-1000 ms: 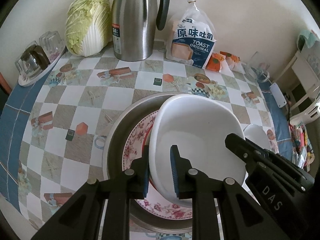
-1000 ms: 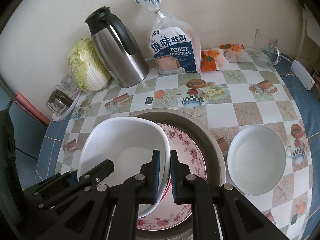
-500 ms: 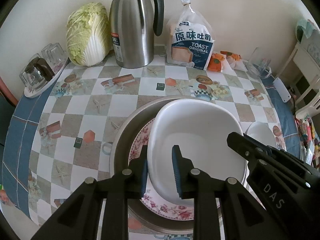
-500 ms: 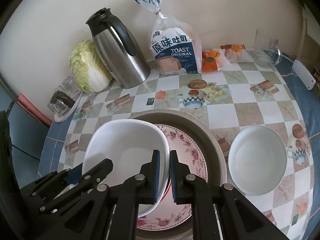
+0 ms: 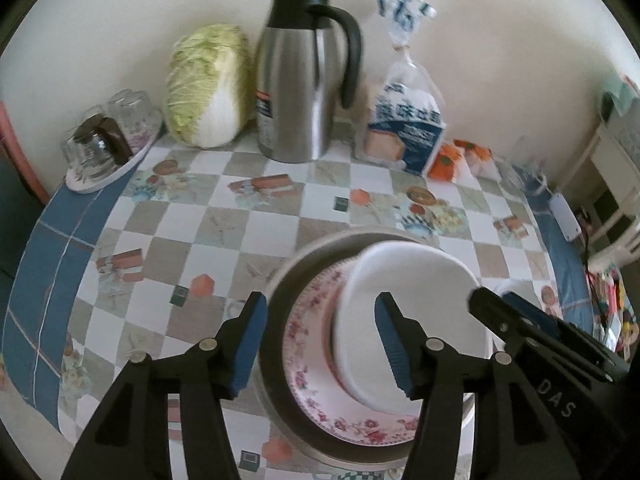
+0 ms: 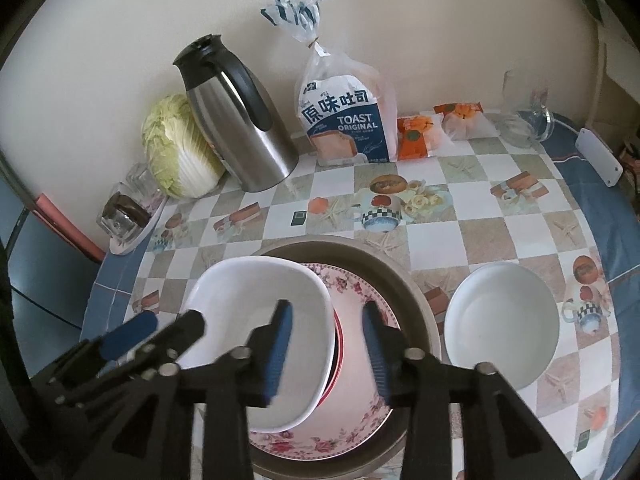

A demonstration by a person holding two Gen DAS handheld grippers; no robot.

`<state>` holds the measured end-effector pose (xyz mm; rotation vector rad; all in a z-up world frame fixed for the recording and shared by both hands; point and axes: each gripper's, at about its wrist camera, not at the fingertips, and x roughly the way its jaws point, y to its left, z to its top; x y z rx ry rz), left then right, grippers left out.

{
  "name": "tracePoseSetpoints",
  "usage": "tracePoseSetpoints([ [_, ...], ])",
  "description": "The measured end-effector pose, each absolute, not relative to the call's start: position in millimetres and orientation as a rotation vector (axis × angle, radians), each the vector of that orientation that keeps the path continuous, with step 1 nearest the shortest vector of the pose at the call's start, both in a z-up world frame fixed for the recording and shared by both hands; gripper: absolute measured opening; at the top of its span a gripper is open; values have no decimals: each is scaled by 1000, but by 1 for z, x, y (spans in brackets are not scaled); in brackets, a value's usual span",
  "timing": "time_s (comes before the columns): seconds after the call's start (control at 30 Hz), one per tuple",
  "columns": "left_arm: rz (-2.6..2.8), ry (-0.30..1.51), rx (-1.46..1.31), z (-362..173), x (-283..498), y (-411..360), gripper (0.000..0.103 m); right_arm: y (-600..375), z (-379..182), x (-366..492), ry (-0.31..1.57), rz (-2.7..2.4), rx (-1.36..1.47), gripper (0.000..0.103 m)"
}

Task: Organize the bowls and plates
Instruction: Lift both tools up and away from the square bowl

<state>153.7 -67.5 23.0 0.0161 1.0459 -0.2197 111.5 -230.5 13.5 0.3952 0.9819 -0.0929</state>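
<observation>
White ceramic, squarish and deep: the white dish (image 6: pixel 256 340) now sits on the floral plate (image 6: pixel 356 412), which lies inside the wide metal basin (image 6: pixel 404 292) near the middle of the checked desk (image 6: pixel 480 216). A second piece, the round white bowl (image 6: pixel 502 322), stands just beside the basin on its right, apart from the stack.

Both my claws have just been opening. A second ago each one pinched a rim of the dish; now the left claw (image 5: pixel 320 344) stands released, its pads spread to either side of the dish's left edge and clear of it. The right claw (image 6: pixel 326 346) is likewise let go, with the dish's right rim between its pads but not pressed.

I read that as the dish being set down and handed over to the stack. The round bowl looks like the next piece to gather, so I would back both claws out without nudging the dish.
</observation>
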Motion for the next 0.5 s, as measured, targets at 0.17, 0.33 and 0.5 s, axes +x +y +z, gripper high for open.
tracePoseSetpoints([
  [0.17, -140, 1029, -23, 23, 158, -48, 82, -232, 13, 112, 992, -115, 373, 63],
  [0.33, -90, 1031, -48, 21, 162, -33, 83, -233, 14, 112, 990, -130, 349, 81],
  [0.5, -82, 1043, -55, 19, 163, -29, 83, -235, 14, 111, 994, -138, 338, 87],
])
